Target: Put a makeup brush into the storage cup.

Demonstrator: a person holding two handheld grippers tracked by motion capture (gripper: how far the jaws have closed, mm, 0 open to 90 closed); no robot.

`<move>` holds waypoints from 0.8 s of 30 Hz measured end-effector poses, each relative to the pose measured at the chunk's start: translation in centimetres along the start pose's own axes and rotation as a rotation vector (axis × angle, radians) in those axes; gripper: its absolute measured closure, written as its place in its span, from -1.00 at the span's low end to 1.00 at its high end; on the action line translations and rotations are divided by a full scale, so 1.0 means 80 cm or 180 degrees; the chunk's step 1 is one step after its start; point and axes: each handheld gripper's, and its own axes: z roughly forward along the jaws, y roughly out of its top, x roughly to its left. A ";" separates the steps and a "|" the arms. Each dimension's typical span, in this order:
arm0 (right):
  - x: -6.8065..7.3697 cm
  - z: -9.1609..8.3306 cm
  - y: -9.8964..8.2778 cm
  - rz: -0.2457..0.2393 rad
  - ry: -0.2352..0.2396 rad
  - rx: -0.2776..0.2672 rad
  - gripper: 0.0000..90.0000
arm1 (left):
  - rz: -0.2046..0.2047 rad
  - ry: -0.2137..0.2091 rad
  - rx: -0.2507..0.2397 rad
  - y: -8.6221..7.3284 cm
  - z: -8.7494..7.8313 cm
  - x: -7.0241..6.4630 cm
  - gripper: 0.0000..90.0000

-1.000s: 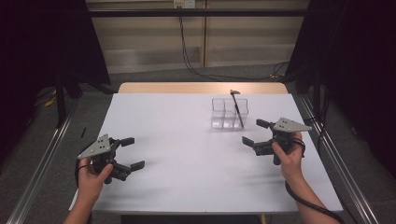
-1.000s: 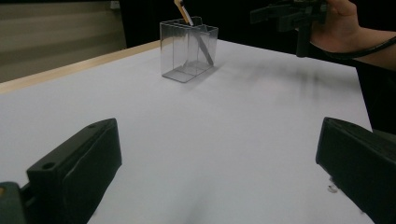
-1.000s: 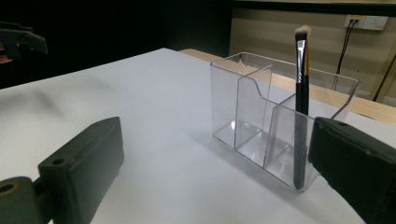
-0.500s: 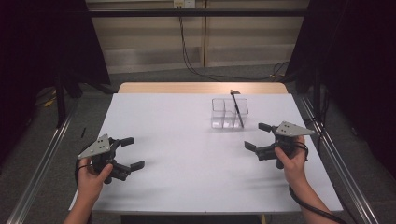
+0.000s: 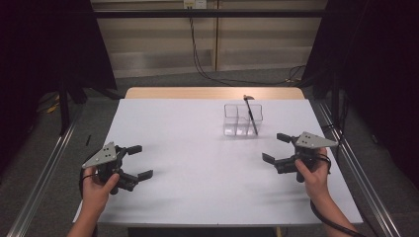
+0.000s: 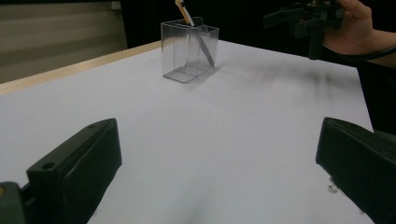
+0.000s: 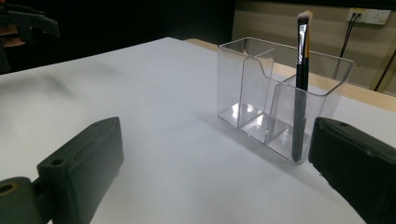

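Observation:
A clear acrylic organizer (image 5: 236, 120) with several compartments stands at the back right of the white table (image 5: 197, 163). A black makeup brush (image 5: 251, 116) leans in its right-hand compartment, bristles up. My right gripper (image 5: 273, 147) hovers open and empty in front of the organizer, to its right. In the right gripper view the organizer (image 7: 252, 88) and the brush (image 7: 301, 79) lie just beyond my wide-apart jaws. My left gripper (image 5: 140, 161) is open and empty near the front left of the table. In the left gripper view the organizer (image 6: 180, 51) is far off.
The table has a wooden strip (image 5: 212, 92) along its far edge and metal rails (image 5: 360, 168) down both sides. In the left gripper view the other hand holds the right gripper (image 6: 292, 16) at the top right. Cables (image 5: 202, 54) hang behind the table.
My right gripper has drifted slightly back toward the near edge and a little to the right, still open. The left gripper, organizer and brush have stayed in place.

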 end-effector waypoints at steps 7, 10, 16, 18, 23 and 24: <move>0.000 -0.006 -0.004 -0.0002 -0.0001 0.0019 -0.93 | -0.0003 -0.0007 -0.0006 0.000 0.001 0.000 -1.00; 0.001 -0.009 -0.005 -0.0005 -0.0006 0.0031 -0.93 | -0.0004 0.0001 -0.0005 0.000 0.001 0.000 -1.00; 0.002 -0.016 -0.008 -0.0002 -0.0019 0.0028 -0.93 | -0.0003 -0.0004 -0.0006 0.000 0.001 0.000 -1.00; 0.001 -0.018 -0.009 0.0007 -0.0025 0.0040 -0.93 | 0.0007 0.0001 0.0000 0.000 0.000 0.001 -1.00; 0.002 -0.023 -0.013 0.0006 -0.0037 0.0045 -0.93 | 0.0001 0.0009 -0.0001 0.000 0.000 0.000 -1.00; 0.002 -0.024 -0.013 0.0002 -0.0050 0.0057 -0.93 | 0.0002 0.0009 0.0000 0.000 0.000 0.000 -1.00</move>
